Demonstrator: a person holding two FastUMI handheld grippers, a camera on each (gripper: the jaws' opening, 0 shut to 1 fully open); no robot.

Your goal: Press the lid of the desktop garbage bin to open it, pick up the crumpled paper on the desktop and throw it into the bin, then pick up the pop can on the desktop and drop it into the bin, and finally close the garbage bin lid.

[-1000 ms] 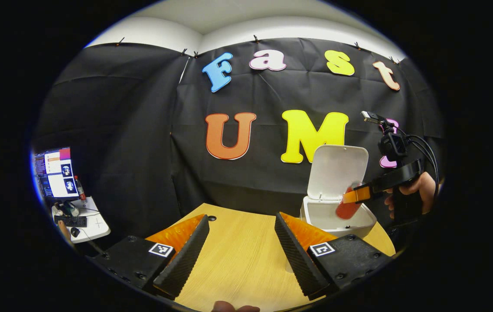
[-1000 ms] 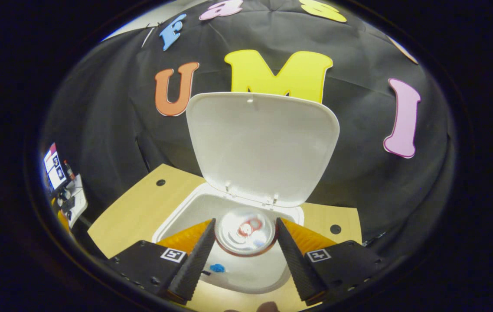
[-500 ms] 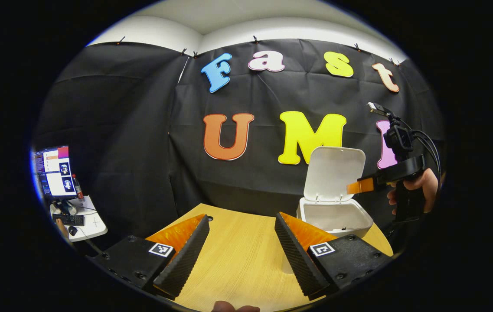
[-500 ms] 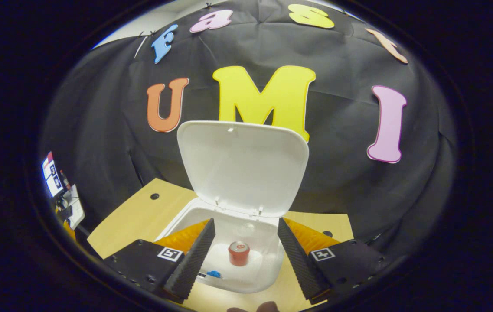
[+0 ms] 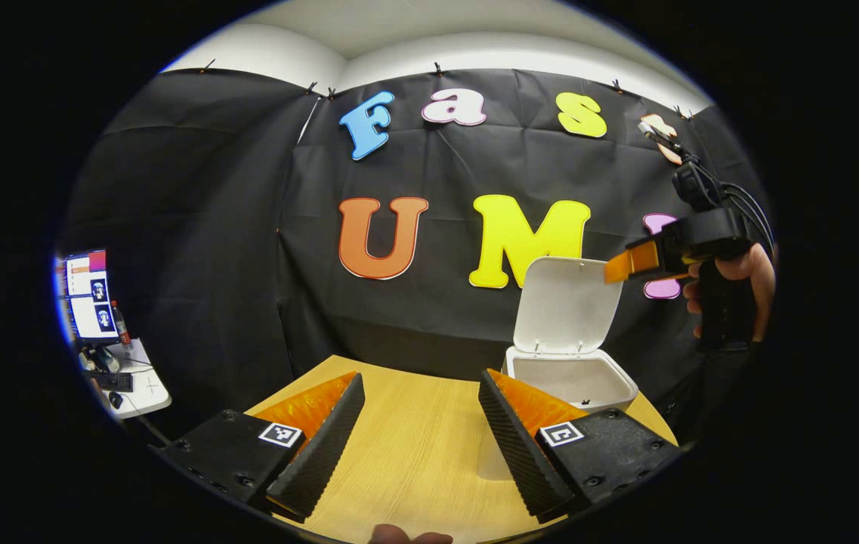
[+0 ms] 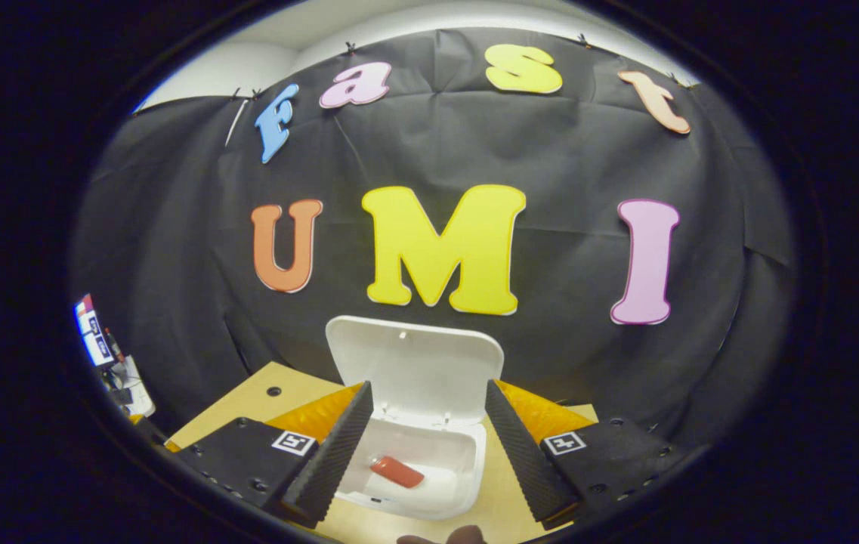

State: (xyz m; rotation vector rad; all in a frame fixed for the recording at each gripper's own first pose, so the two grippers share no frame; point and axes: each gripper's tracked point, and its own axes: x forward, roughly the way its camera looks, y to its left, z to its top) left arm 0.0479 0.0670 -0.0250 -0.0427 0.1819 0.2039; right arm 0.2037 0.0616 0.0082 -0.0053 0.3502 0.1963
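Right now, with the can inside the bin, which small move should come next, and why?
Probably bring the right tongs behind the raised lid and push it down: the pop can lies in the bin, and the tongs are open and empty.

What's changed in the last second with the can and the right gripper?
The right gripper let go of the can, which dropped and now lies on its side in the bin. The gripper then rose above the lid, jaws open. The lid stayed up; the left gripper stayed open and empty over the table.
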